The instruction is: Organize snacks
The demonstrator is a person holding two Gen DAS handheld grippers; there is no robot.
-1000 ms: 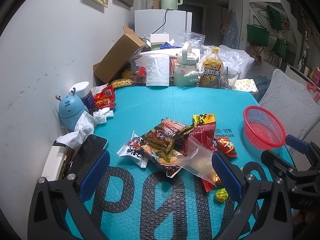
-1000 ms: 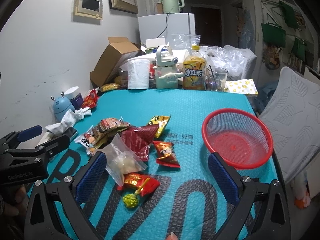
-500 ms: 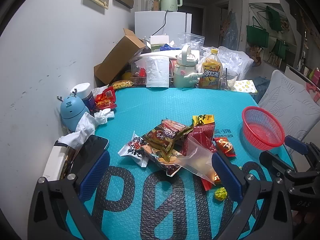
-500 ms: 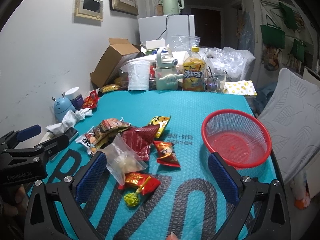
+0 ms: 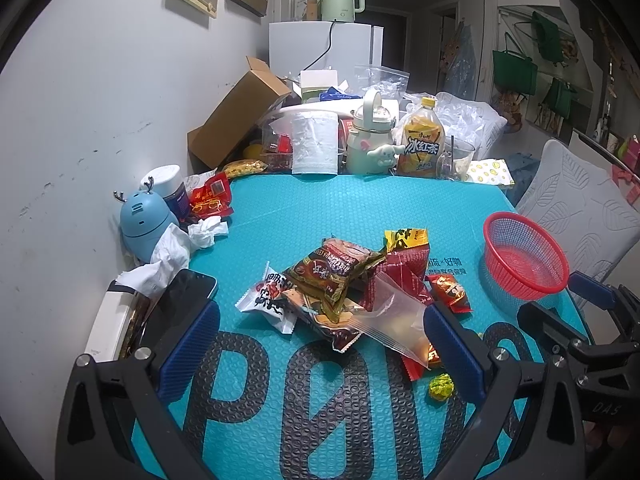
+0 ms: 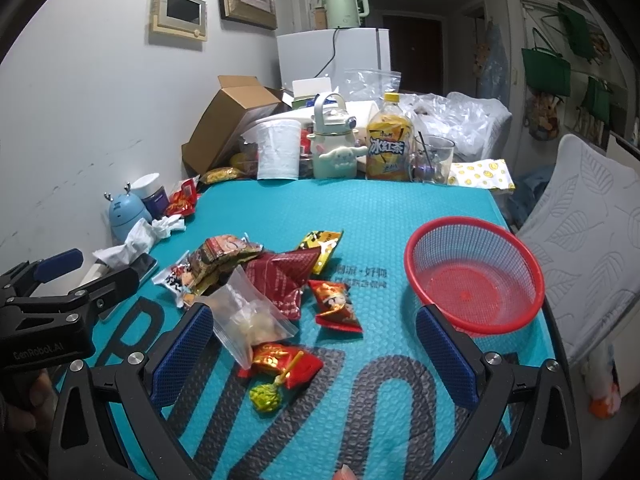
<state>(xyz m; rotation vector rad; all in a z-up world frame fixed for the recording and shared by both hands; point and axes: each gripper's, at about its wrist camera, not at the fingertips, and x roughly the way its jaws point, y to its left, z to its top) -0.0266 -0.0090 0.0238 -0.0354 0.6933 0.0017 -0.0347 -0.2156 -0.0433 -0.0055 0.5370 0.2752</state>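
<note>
Hovering wide open and empty: left hand-held gripper [image 5: 320, 350], right hand-held gripper [image 6: 314, 350]. Lying heaped at twelve o'clock: snack packets [image 6: 256, 276]. Sitting at two o'clock: red basket [image 6: 474, 280].

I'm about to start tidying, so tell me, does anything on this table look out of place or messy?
Yes. The snack packets lie in a loose heap mid-mat, overlapping one another, while the red plastic mesh basket beside them holds nothing. Crumpled white tissues sprawl by the wall, and a brown cardboard box leans tipped at the far edge.

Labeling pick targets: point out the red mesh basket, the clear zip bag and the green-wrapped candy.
red mesh basket [image 6: 440, 237], right wrist view, far rim
clear zip bag [image 6: 256, 316], right wrist view, middle of bag
green-wrapped candy [image 6: 265, 397], right wrist view, wrapper centre
</note>
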